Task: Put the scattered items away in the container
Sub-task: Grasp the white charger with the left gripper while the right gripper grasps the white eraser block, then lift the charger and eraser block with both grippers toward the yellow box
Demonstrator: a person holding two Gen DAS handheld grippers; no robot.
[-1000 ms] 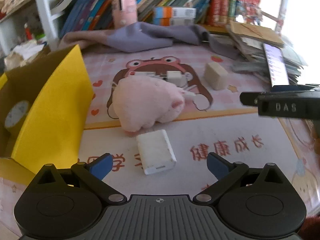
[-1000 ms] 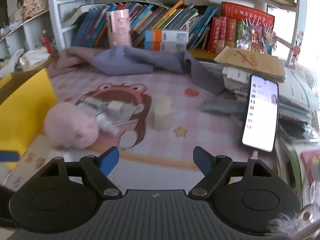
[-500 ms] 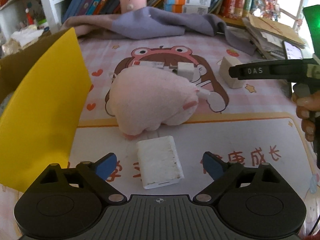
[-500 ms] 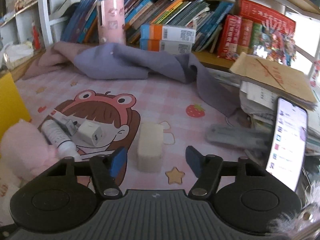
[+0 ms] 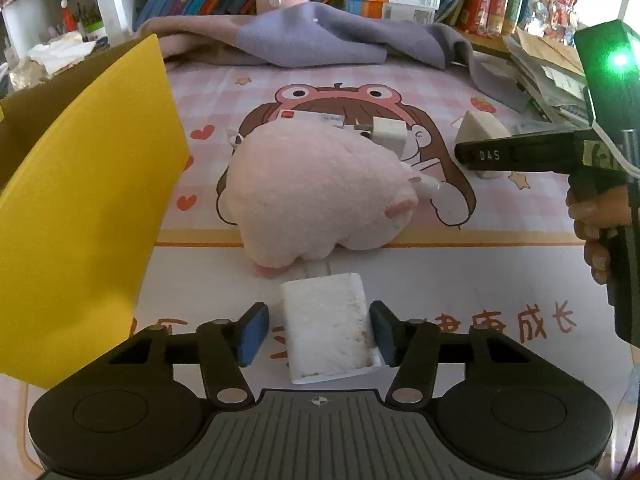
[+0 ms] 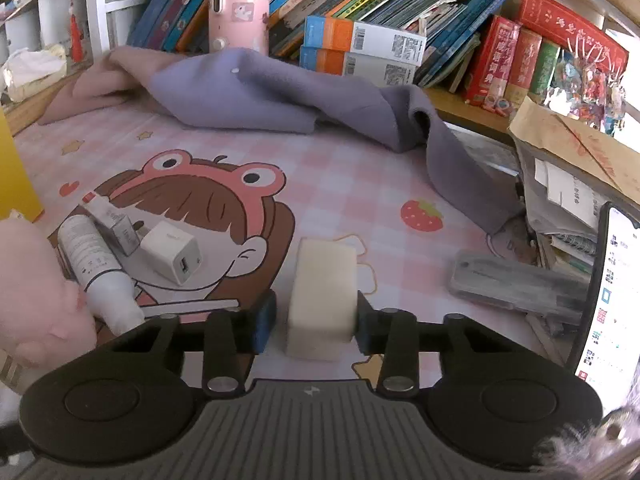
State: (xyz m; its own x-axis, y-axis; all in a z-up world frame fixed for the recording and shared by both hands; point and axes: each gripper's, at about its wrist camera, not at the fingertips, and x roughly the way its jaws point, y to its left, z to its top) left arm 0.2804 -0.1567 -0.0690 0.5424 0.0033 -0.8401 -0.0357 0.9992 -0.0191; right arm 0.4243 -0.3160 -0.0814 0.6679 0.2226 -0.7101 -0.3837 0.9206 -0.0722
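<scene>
A white rectangular block (image 5: 326, 326) lies on the mat between the fingers of my left gripper (image 5: 318, 334); the right pad touches it, a small gap shows on the left. A pink plush toy (image 5: 316, 196) lies just beyond it. The yellow box (image 5: 80, 200) stands at the left. My right gripper (image 6: 316, 322) straddles a cream sponge block (image 6: 322, 292), with the right pad against it and a gap on the left. A white charger cube (image 6: 170, 258), a white bottle (image 6: 100, 272) and a small box (image 6: 110, 220) lie left of it.
A purple-grey cloth (image 6: 280, 96) lies at the back of the mat before a shelf of books (image 6: 360, 20). A phone (image 6: 608, 300), a grey case (image 6: 516, 284) and paper stacks (image 6: 572, 160) crowd the right side. A pink tumbler (image 6: 238, 4) stands on the shelf.
Both grippers have moved forward and narrowed: the left now has the white block between its fingers, the right has the cream sponge between its fingers.
</scene>
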